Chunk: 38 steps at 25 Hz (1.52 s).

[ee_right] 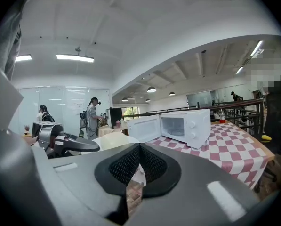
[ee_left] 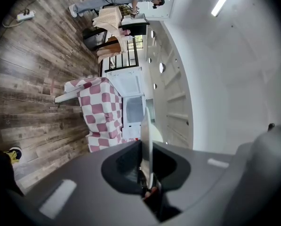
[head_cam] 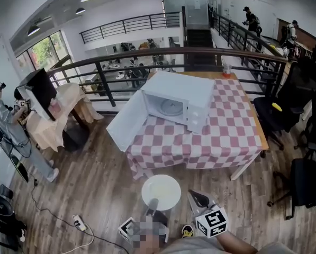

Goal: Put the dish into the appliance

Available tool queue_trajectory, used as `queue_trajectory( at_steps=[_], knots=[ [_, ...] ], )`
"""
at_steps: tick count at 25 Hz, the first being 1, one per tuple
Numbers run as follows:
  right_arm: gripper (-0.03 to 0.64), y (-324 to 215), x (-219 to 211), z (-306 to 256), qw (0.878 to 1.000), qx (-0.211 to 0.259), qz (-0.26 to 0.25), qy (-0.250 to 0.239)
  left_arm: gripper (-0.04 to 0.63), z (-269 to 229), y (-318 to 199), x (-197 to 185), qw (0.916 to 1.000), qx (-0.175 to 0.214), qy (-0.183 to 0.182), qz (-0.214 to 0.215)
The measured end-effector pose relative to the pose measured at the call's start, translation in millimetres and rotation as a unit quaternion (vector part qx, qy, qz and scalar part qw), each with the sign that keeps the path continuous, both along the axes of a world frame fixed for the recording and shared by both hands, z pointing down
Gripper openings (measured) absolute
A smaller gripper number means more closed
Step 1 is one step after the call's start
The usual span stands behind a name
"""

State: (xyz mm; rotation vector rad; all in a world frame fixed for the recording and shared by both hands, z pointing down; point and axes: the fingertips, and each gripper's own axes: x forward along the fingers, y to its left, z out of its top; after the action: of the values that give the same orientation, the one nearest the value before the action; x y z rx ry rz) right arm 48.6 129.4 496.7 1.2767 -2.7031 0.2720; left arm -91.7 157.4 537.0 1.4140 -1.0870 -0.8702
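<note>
A round white dish point(head_cam: 161, 191) hangs over the wooden floor, short of the table, with my left gripper point(head_cam: 153, 203) shut on its near rim. In the left gripper view the dish point(ee_left: 146, 135) shows edge-on between the closed jaws. The white microwave point(head_cam: 180, 102) stands on the checked table point(head_cam: 221, 139), its door point(head_cam: 127, 120) swung open to the left and its cavity empty. My right gripper point(head_cam: 196, 195) is beside the dish on the right, jaws shut on nothing point(ee_right: 139, 146). The right gripper view also shows the microwave point(ee_right: 187, 124) ahead and the dish point(ee_right: 109, 139) to the left.
A black railing point(head_cam: 147, 57) runs behind the table. A red cup point(head_cam: 226, 70) stands at the table's far edge. Office chairs point(head_cam: 277, 112) crowd the right side. A person point(head_cam: 9, 126) stands by a draped table at the left. A power strip point(head_cam: 78, 224) lies on the floor.
</note>
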Motion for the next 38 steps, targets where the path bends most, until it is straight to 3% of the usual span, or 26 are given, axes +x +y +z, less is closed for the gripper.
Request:
queue_trajectory(
  at_steps=[27,38],
  knots=[
    [0.000,-67,29,12,1.000,0.000,-0.006,-0.011,0.028,0,-70,33,1.0000,0.002,-0.008,-0.003],
    [0.000,-126,20,14,1.000,-0.002,-0.001,-0.010,0.028,0,-137,25,0.9999,0.001,-0.011,0.004]
  ],
)
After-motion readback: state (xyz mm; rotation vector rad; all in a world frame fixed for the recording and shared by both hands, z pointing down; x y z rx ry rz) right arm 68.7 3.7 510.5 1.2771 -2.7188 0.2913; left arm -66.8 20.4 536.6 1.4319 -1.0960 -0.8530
